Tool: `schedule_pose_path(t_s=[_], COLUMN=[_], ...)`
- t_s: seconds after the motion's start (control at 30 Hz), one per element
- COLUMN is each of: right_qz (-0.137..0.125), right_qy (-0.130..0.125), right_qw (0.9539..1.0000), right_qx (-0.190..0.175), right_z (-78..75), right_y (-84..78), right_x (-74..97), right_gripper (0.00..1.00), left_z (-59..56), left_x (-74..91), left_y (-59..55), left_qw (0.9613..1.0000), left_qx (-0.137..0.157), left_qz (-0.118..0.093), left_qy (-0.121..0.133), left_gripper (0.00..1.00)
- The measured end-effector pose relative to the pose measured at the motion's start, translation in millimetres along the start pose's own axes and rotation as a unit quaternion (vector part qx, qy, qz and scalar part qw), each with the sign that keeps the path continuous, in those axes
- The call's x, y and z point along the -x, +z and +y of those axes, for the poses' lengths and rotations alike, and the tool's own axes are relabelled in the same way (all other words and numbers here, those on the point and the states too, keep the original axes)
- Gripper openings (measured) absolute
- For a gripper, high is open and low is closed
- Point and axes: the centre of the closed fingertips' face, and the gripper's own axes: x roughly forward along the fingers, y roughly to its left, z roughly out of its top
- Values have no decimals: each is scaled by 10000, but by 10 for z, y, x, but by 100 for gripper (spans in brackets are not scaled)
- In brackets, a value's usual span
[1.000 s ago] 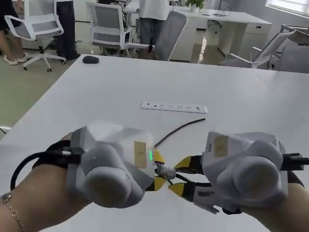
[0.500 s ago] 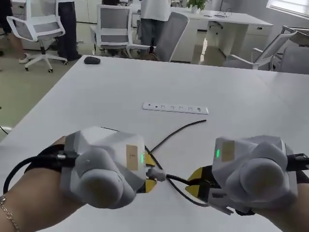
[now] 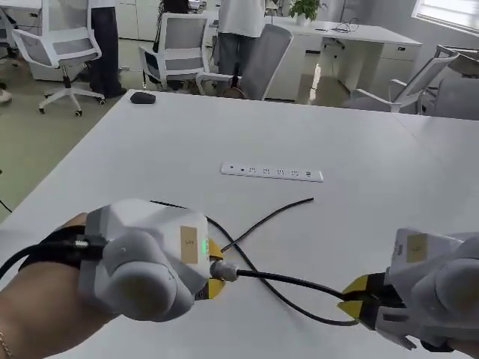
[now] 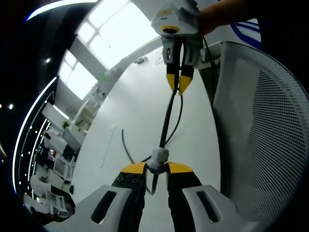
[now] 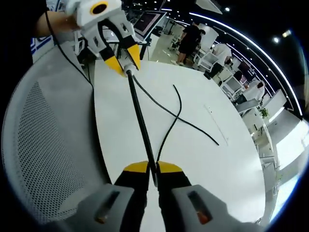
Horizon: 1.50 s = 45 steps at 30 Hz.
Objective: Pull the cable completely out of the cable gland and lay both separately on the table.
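My left gripper [image 3: 212, 268] [image 4: 153, 168] is shut on a small grey cable gland [image 3: 224, 271] [image 4: 158, 157] just above the white table [image 3: 374, 149]. A black cable [image 3: 296, 283] [image 4: 169, 116] [image 5: 140, 116] runs taut out of the gland to my right gripper [image 3: 356, 298] [image 5: 153, 169], which is shut on it well to the right. Beyond the left gripper the cable loops back, crosses itself and ends free near the table's middle [image 3: 308, 200]. In the right gripper view the left gripper [image 5: 123, 60] shows at the cable's far end; in the left gripper view the right gripper [image 4: 177, 82] shows likewise.
A white power strip [image 3: 272, 173] lies across the table's middle, beyond the cable. A black mouse [image 3: 142, 97] rests at the far left edge. Office chairs [image 3: 176, 41] and people standing are behind the table. A mesh chair back [image 4: 260, 140] is near me.
The right gripper has moved away to the right, still shut on the cable, so a long stretch of cable now spans the two grippers. The left gripper has shifted slightly left with the gland.
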Motion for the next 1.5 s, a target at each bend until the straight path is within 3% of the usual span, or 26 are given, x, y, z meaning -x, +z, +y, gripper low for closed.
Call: schedule_pose_path(t_s=[0.43,0.53,0.67,0.87,1.13,1.2,1.27,1.3,1.37,1.5], right_qz=[367,614,758,889,1201,1290,1377,1401,1437,1346], right_qy=[-333,-401,-537,-476,-493,-452,-363,-171,144,649], right_qw=[9982,9968,9946,9938,9901,9893,9875,9867,9857,9861], right_qx=[-349,-330,-462,-463,-533,-519,-669,-811,-873,-724], right_z=[-229,-329,-484,-583,-679,-673,-632,-553,-419,-157], right_y=[-482,-651,-811,-1051,-1357,-1423,-1457,-1460,-1435,-1244], right_x=[-40,-50,-52,-109,-199,-218,-218,-224,-235,-234], right_gripper=[4,4,4,4,4,4,7,17,33,43], left_z=[-22,-28,-29,-26,-56,-71,-129,-129,-113,-133], left_x=[55,65,73,88,122,129,126,125,111,71], left_y=[-89,-115,-132,-146,-180,-166,-111,-120,-88,-31], left_qw=[9999,9998,9997,9992,9990,9988,9963,9953,9964,9964], left_qx=[72,120,187,381,407,466,832,930,822,804], left_qz=[112,146,147,138,197,167,59,121,78,85], left_qy=[-3,-5,-10,-23,-35,-62,-218,-242,-212,-268], left_gripper=[17,17,17,17,17,17,17,17,17,17])
